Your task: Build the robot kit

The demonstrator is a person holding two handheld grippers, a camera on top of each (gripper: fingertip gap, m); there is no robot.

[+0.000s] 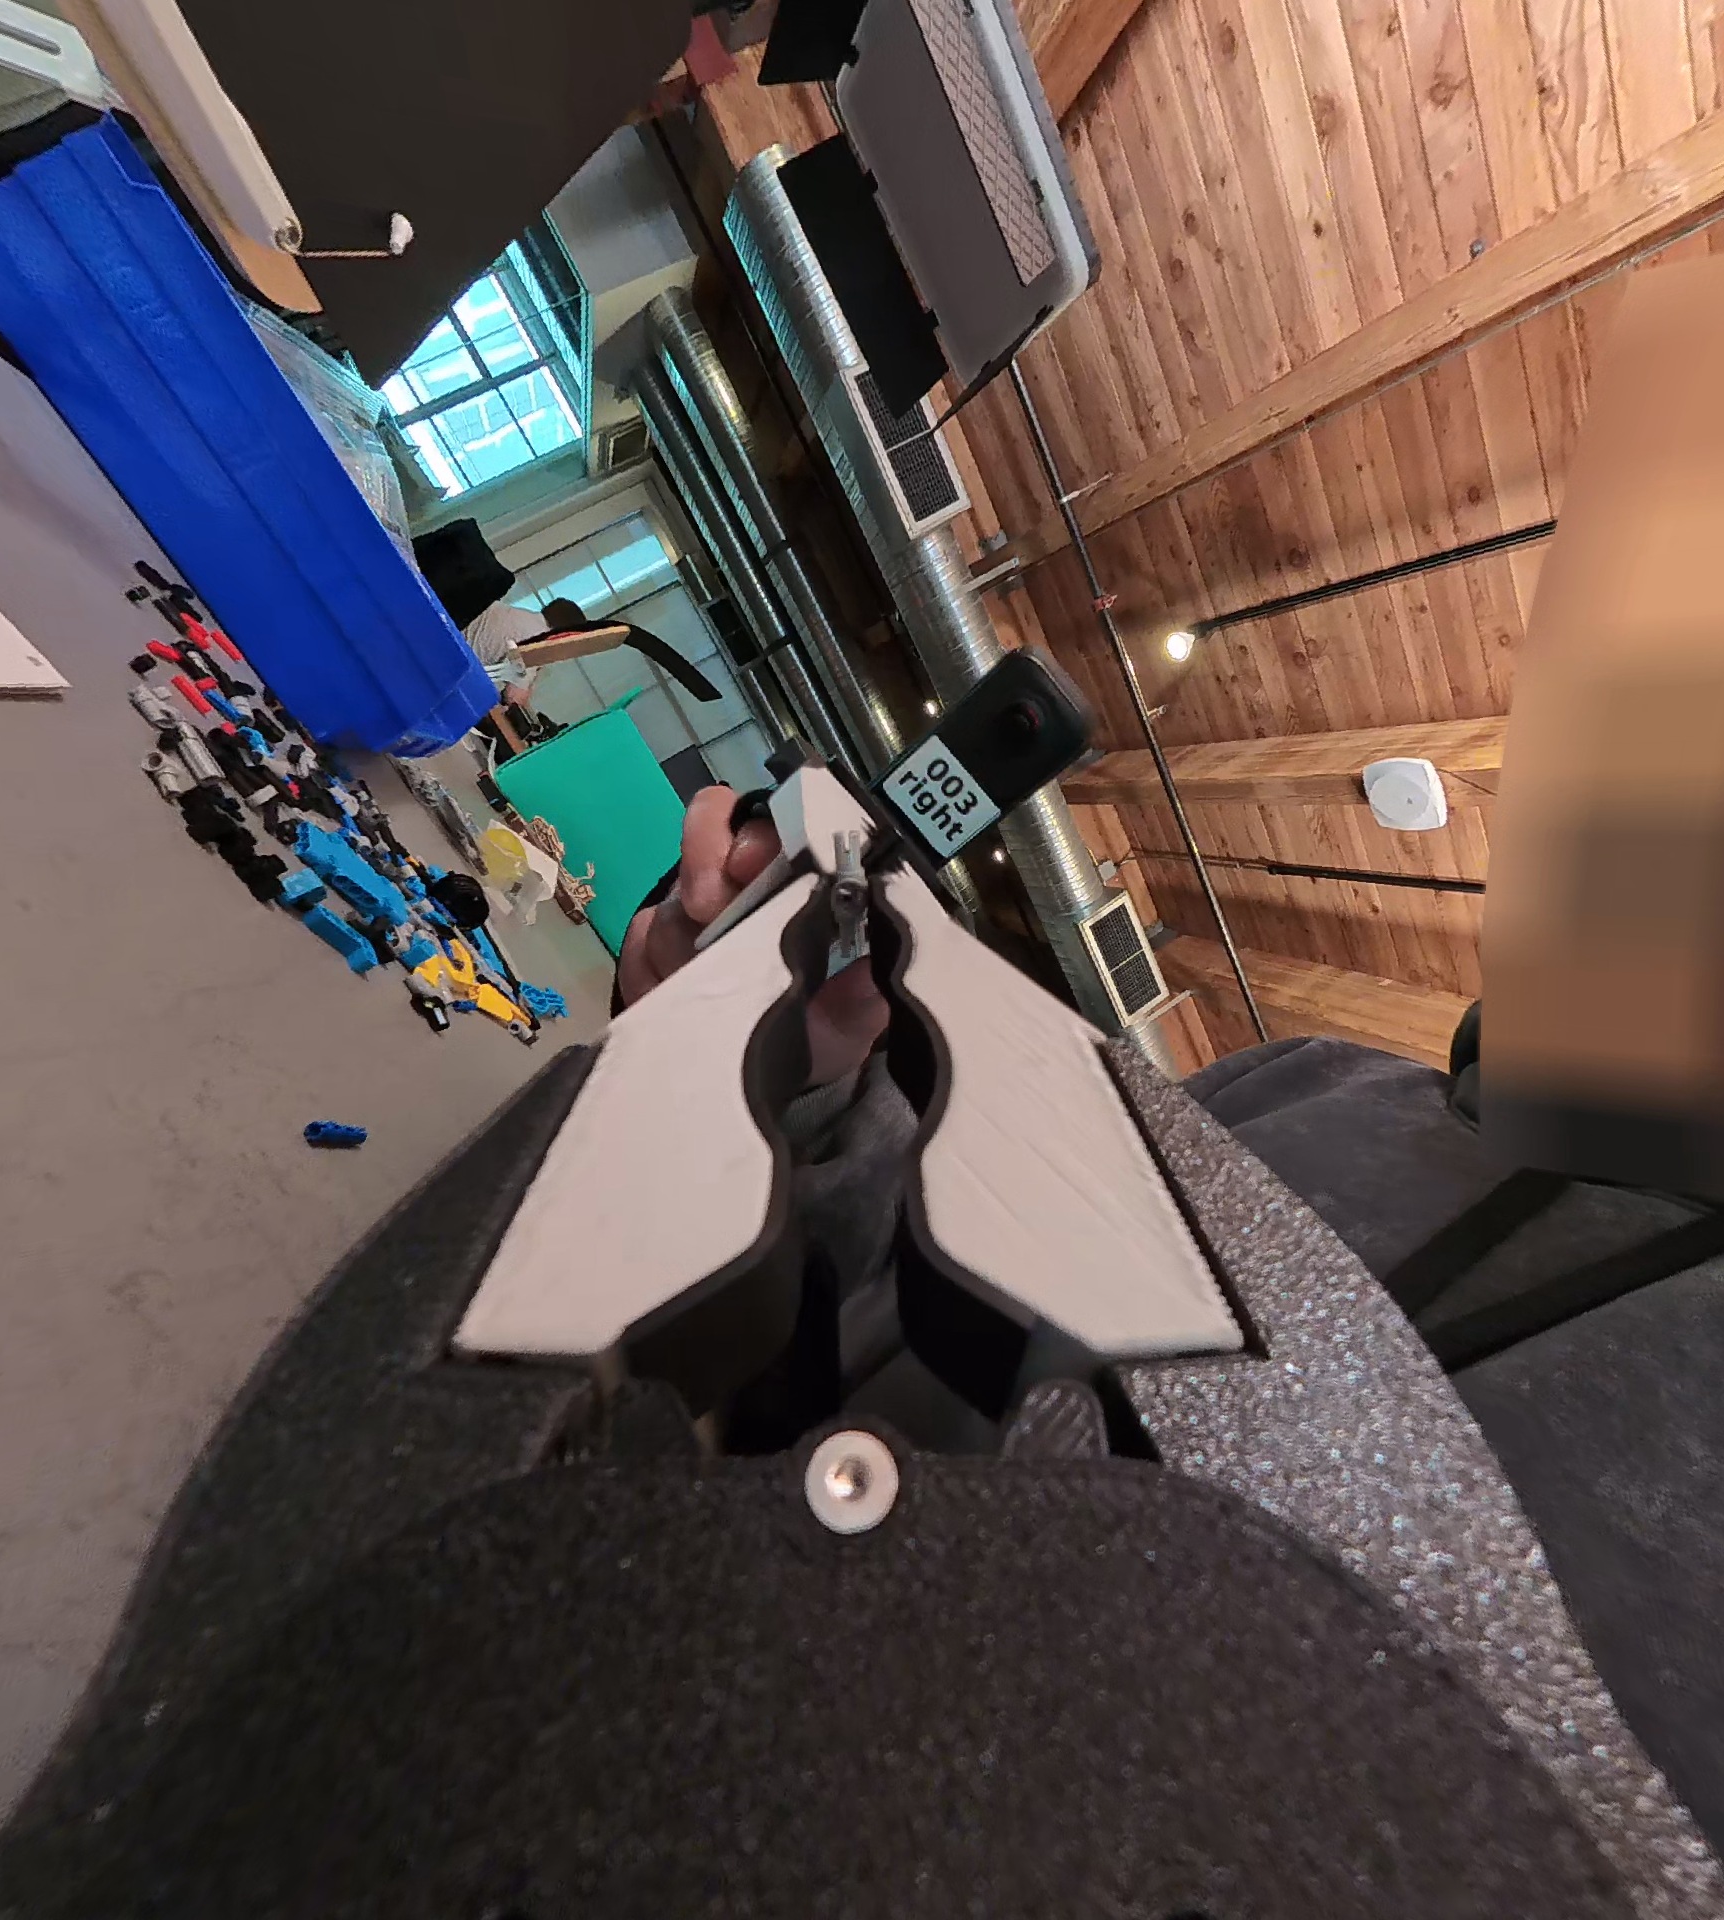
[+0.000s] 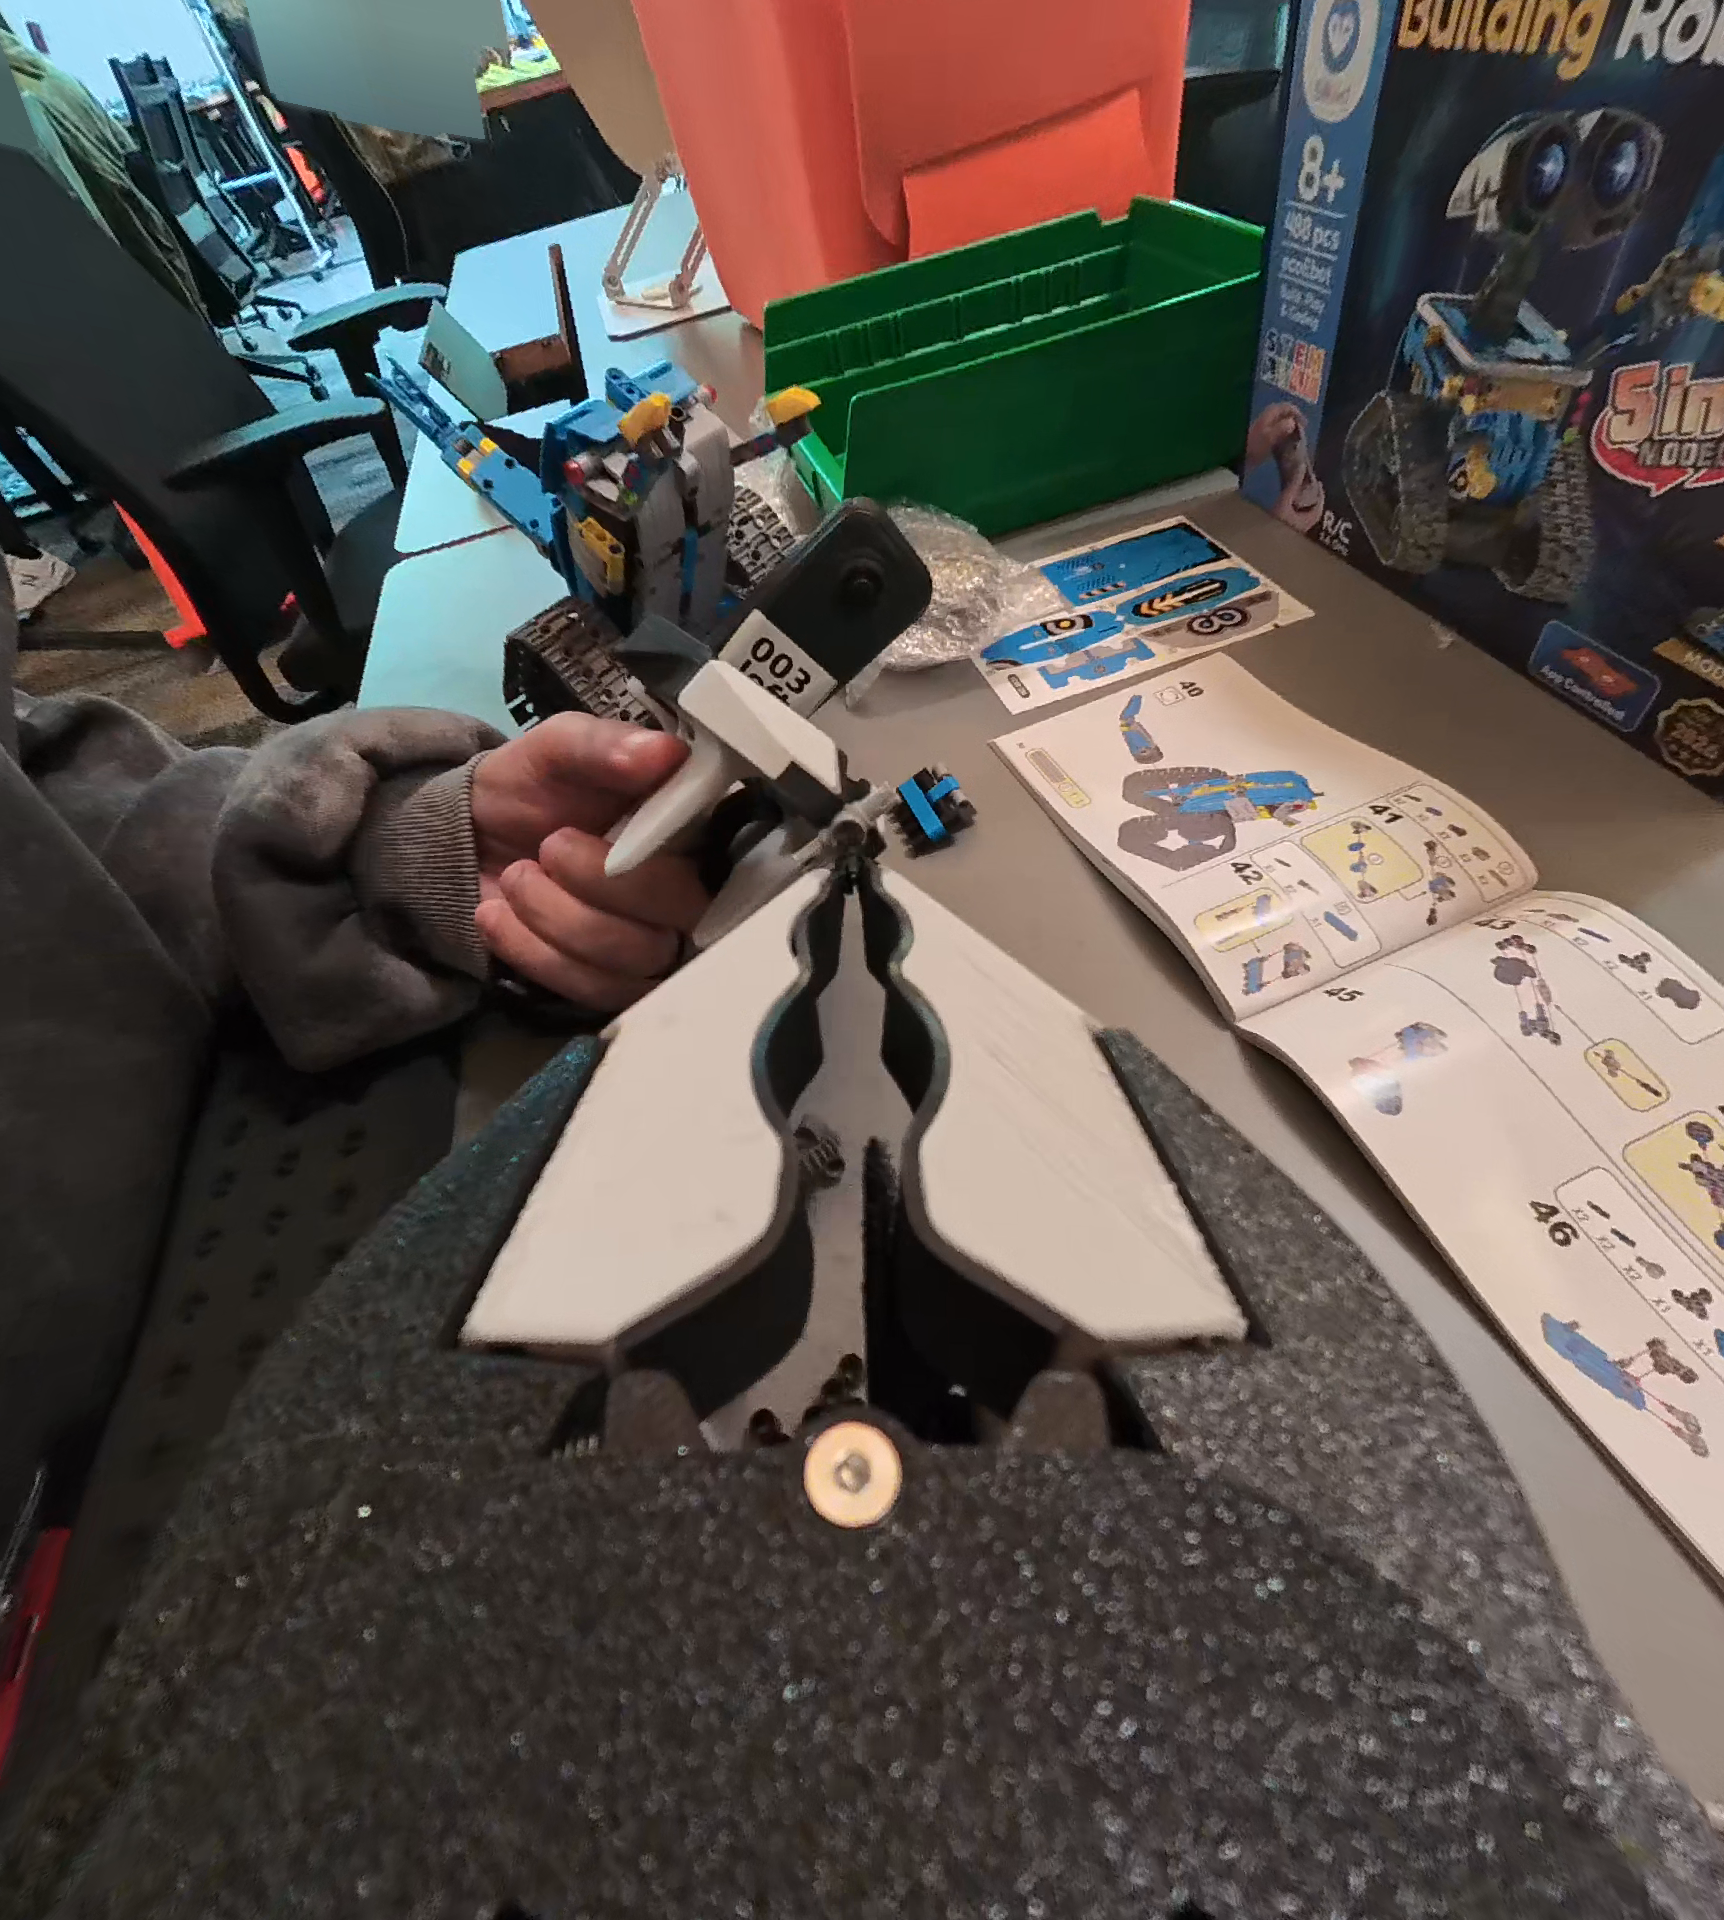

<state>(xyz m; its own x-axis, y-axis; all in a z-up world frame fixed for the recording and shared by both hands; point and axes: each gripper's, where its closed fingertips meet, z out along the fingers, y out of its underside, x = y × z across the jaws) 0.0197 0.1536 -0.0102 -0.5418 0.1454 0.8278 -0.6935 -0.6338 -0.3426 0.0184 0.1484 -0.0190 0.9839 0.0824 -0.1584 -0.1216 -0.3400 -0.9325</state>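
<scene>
left gripper [image 1: 845, 914] clamps grey rod [image 1: 847, 899] | right gripper [image 2: 853, 868] pinches same rod, tip-to-tip | booklet [image 2: 1409, 1039] on bench [image 2: 1097, 987]

Writing on five things, mostly on the table

A white label [image 1: 936, 808] with dark print sat under the black camera [image 1: 1019, 717] in the left wrist view, and a like label [image 2: 780, 670] sat under the camera [image 2: 847, 582] in the right wrist view. The toy box [image 2: 1564, 364] carried big title lettering, numbers and badges. Printed step numbers ran across the open instruction booklet [image 2: 1409, 1039]. The blue sticker sheet [image 2: 1138, 613] beside it showed markings too small to read.
</scene>
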